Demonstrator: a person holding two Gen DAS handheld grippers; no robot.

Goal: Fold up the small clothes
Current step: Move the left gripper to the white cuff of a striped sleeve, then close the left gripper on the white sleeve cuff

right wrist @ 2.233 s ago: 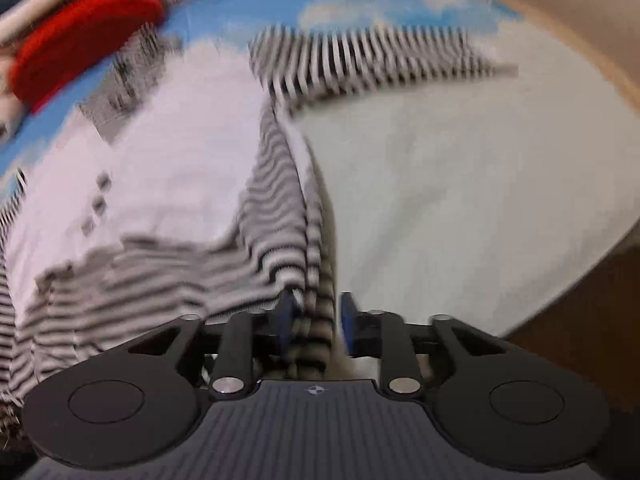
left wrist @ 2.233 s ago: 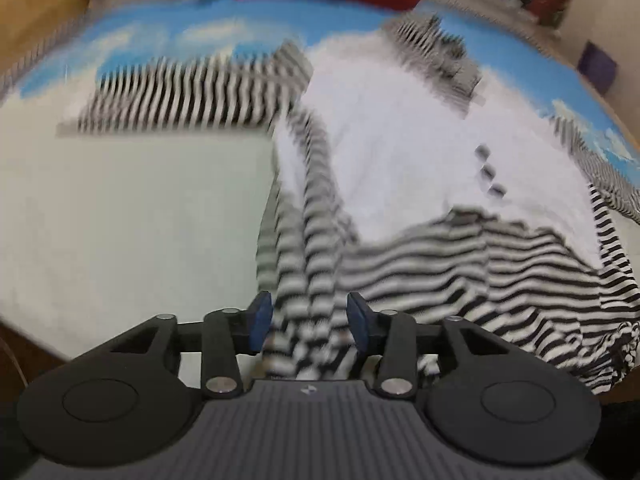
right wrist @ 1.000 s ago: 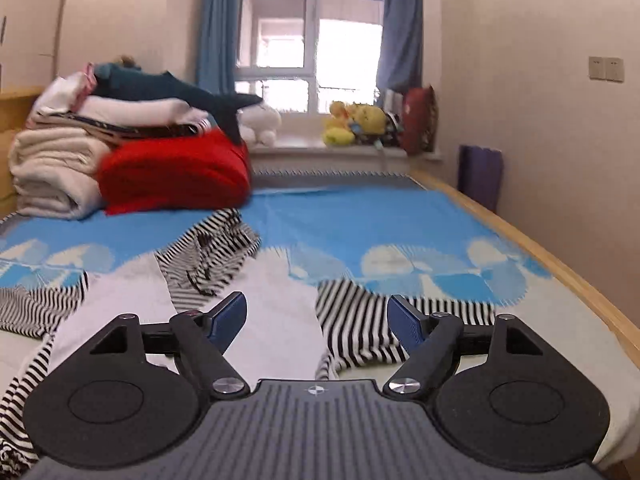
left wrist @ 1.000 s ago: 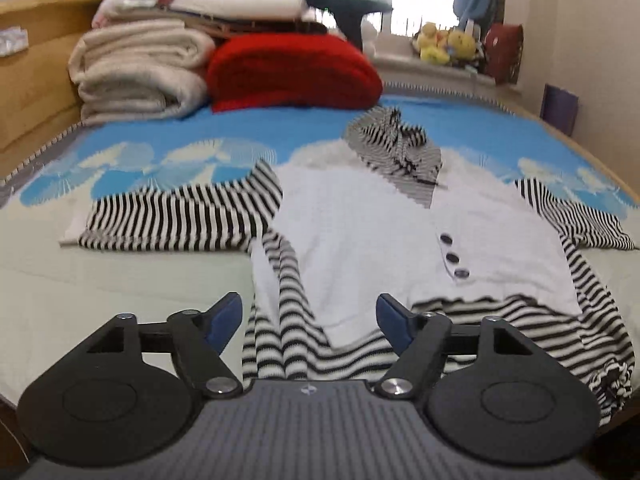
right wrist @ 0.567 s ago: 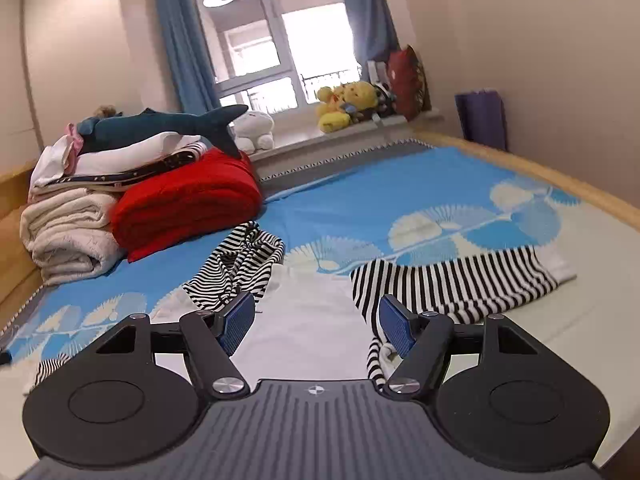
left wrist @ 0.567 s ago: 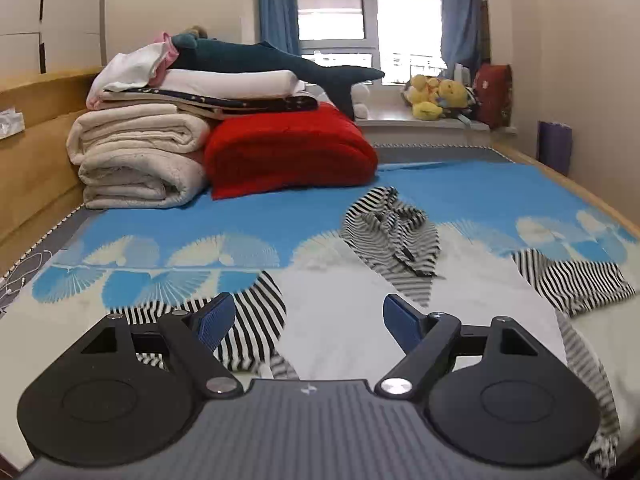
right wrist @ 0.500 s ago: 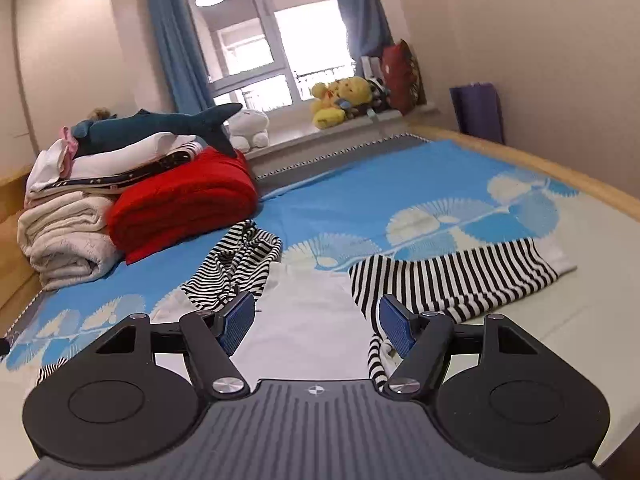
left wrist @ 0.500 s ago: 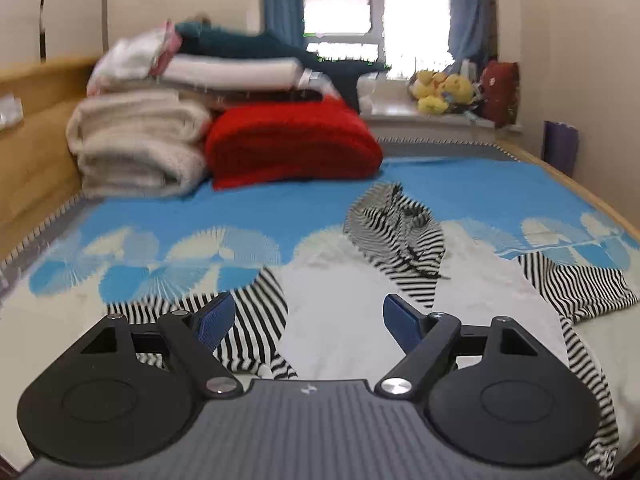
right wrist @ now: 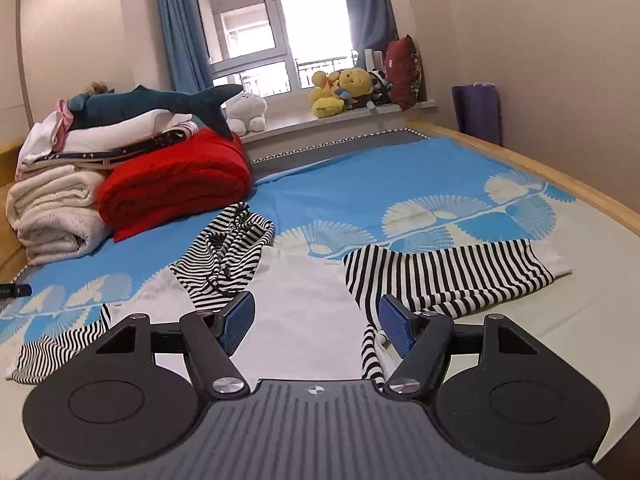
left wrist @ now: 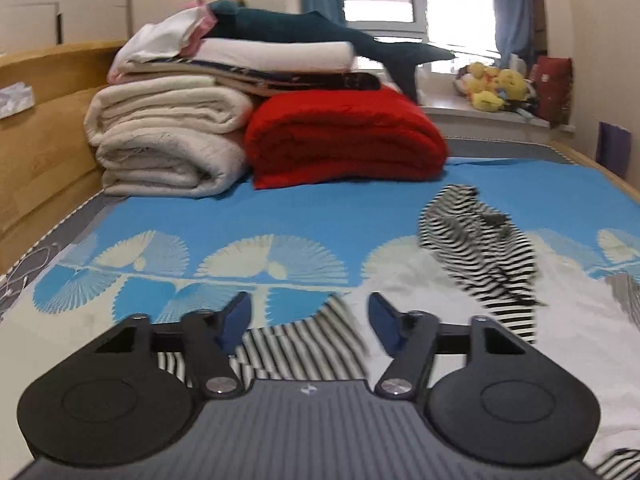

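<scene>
A small hooded top lies flat on the bed, with a white body (right wrist: 304,312), a striped hood (right wrist: 228,256) and black-and-white striped sleeves. My left gripper (left wrist: 308,316) hovers over the top's left sleeve (left wrist: 296,348); its jaws are closing, and the sleeve shows beneath the gap without the pads pressing on it. The hood (left wrist: 476,248) lies to its right. My right gripper (right wrist: 316,316) stands open above the white body, holding nothing. The right sleeve (right wrist: 448,276) stretches out to its right, and the left sleeve (right wrist: 60,348) lies far left.
A folded red blanket (left wrist: 344,140) and a stack of cream blankets (left wrist: 160,140) topped by a plush shark (left wrist: 320,36) sit at the head of the bed. A wooden headboard (left wrist: 36,128) runs along the left. Soft toys (right wrist: 344,88) line the windowsill.
The left gripper has slid left, from over the white body to over the left sleeve, and its jaws have narrowed. The right gripper has stayed in place, open.
</scene>
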